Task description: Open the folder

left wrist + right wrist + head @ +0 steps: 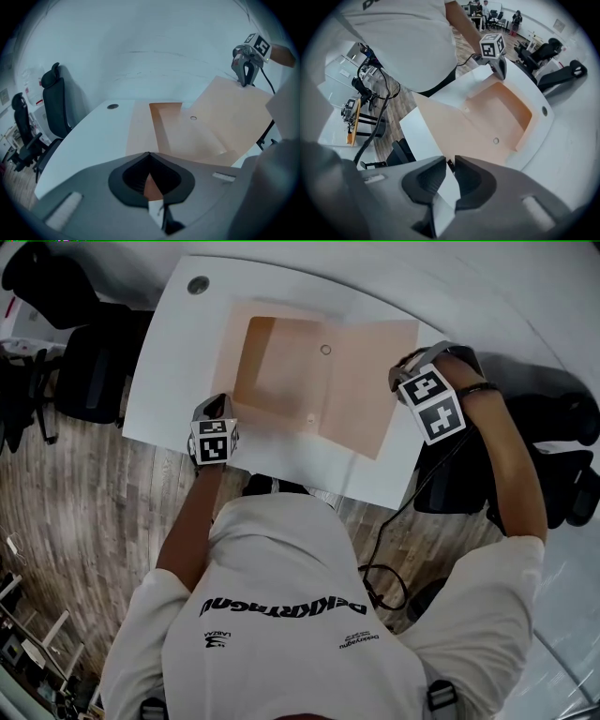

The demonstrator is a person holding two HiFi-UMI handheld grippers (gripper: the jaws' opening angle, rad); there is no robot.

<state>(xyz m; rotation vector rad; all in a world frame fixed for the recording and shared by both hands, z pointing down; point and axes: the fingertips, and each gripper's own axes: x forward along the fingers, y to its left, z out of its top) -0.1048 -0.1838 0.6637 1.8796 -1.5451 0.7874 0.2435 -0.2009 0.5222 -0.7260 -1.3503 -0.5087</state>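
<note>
Left forearm (190, 517) stretched straight ahead. Left gripper (215, 411) angled down at the 7 o'clock corner of the peach folder (281, 371), clenched on its near edge. Folder spread open on white table (169, 362), flap (370, 381) laid out toward 3 o'clock. Right forearm (514, 465) bent inward. Right gripper (403, 371) pointing steeply down at flap's 3 o'clock corner, jaws slightly parted, not pinching it.

A white table (169, 381) stands on a wood-plank floor (84, 512) beside black office chairs (94, 371).
</note>
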